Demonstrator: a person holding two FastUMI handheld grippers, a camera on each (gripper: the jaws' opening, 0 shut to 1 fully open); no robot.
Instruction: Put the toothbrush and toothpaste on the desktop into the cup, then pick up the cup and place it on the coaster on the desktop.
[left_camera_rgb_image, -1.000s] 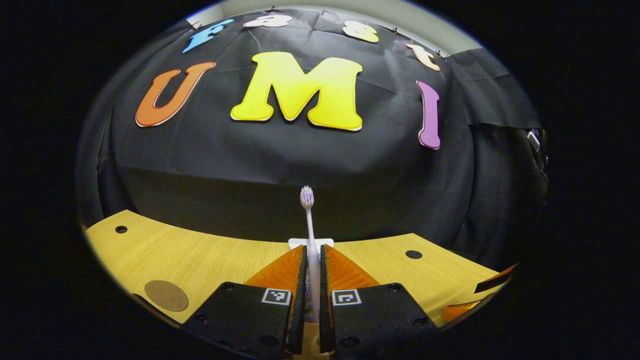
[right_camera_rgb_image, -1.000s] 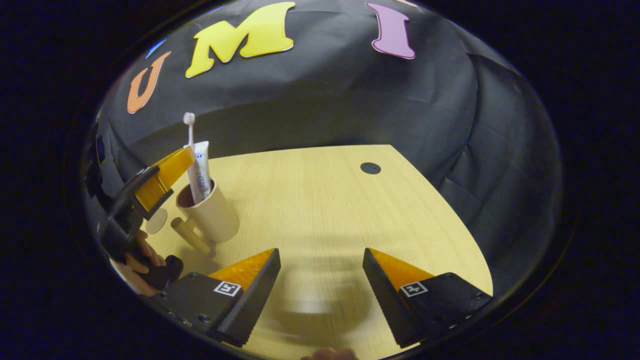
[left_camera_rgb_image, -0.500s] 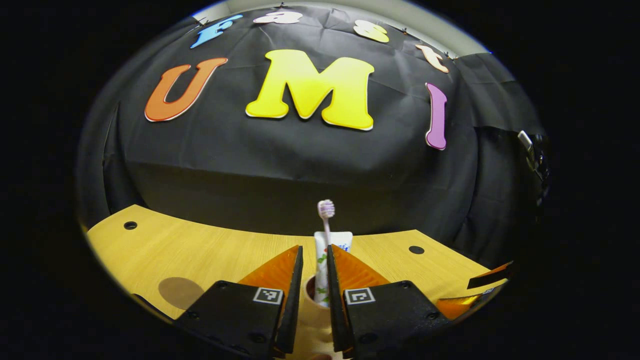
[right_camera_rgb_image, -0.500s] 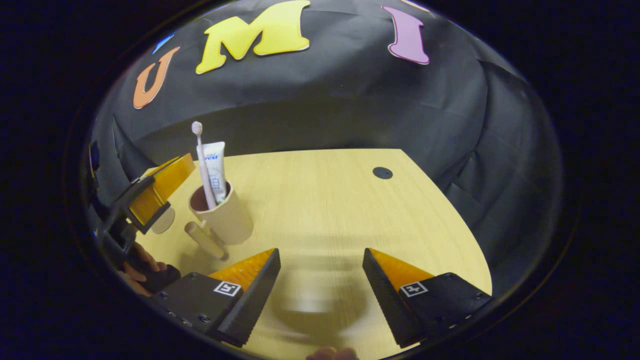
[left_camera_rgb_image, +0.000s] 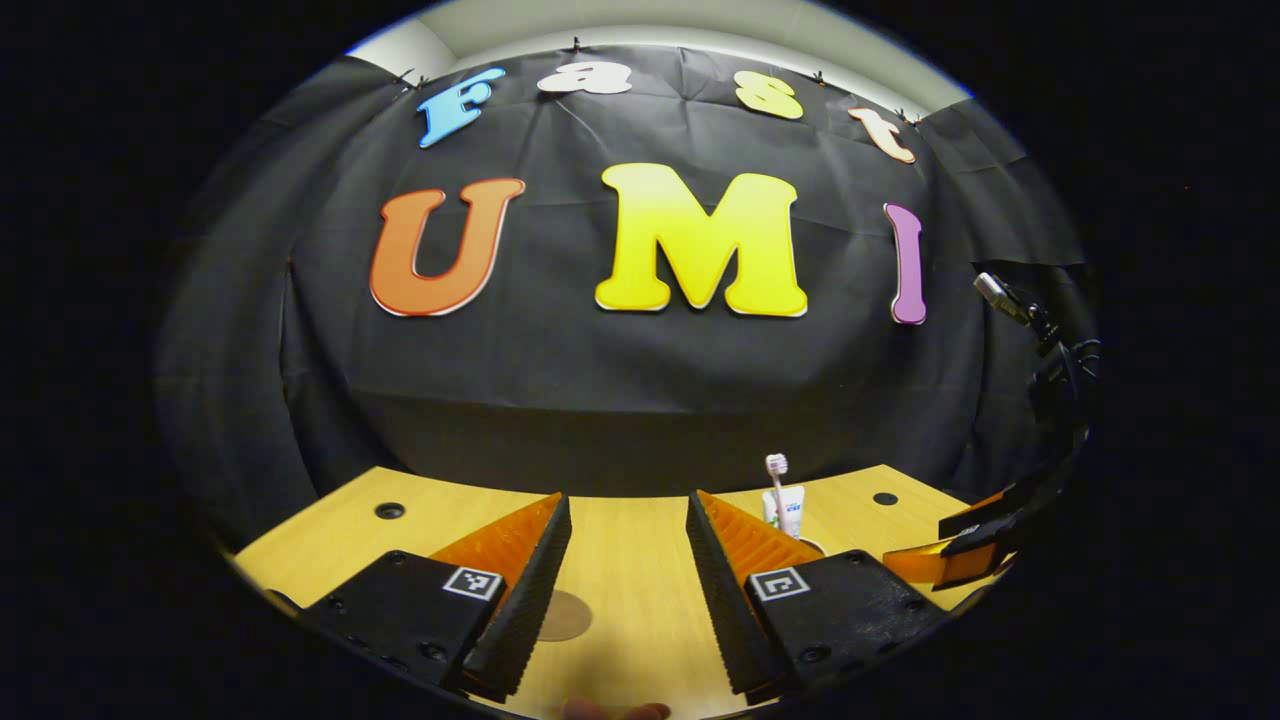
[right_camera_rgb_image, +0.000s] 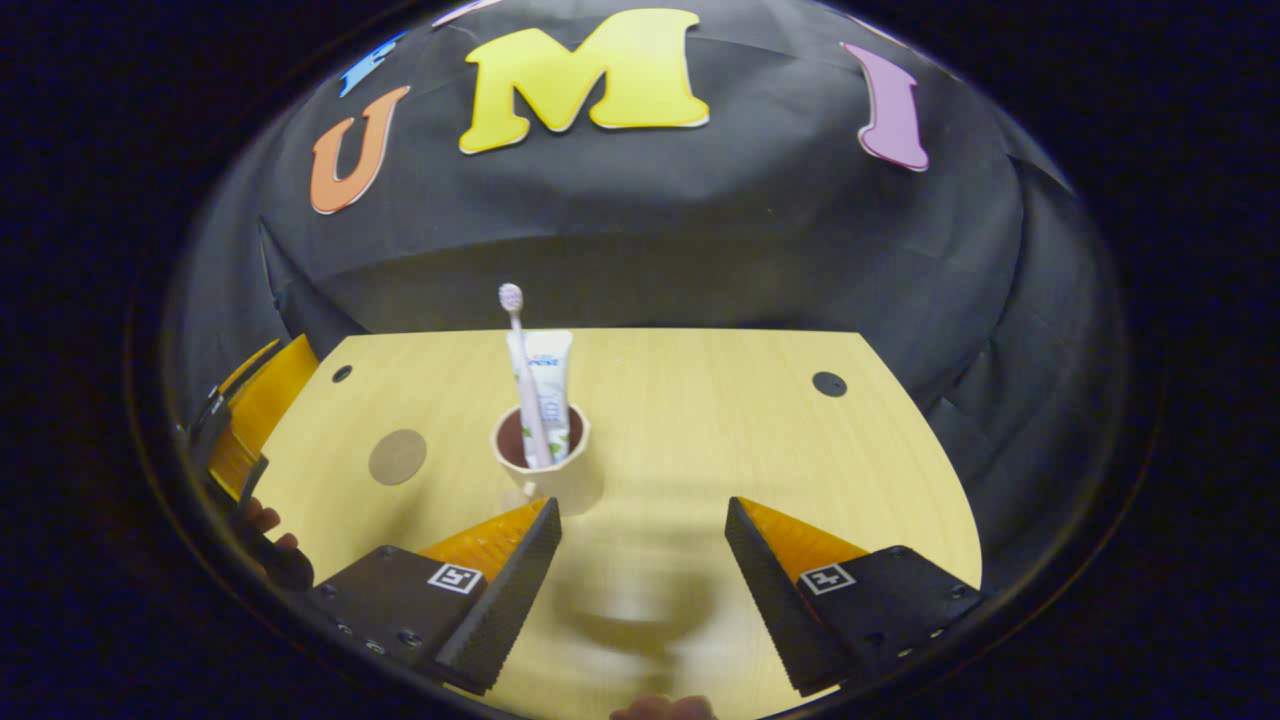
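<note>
The desktop (right_camera_rgb_image: 700, 420) has much bare wood between the cup (right_camera_rgb_image: 545, 470) and its far edge at 12 o'clock. The right gripper (right_camera_rgb_image: 640, 520) is wide open, holding nothing, with the cup just beyond it at 11 o'clock, and the left gripper (left_camera_rgb_image: 625, 520) is also wide open and empty. The toothpaste (right_camera_rgb_image: 545, 385) and toothbrush (right_camera_rgb_image: 520, 360) stand upright in the cup; the coaster (right_camera_rgb_image: 397, 456) lies apart at 9 o'clock of it.
</note>
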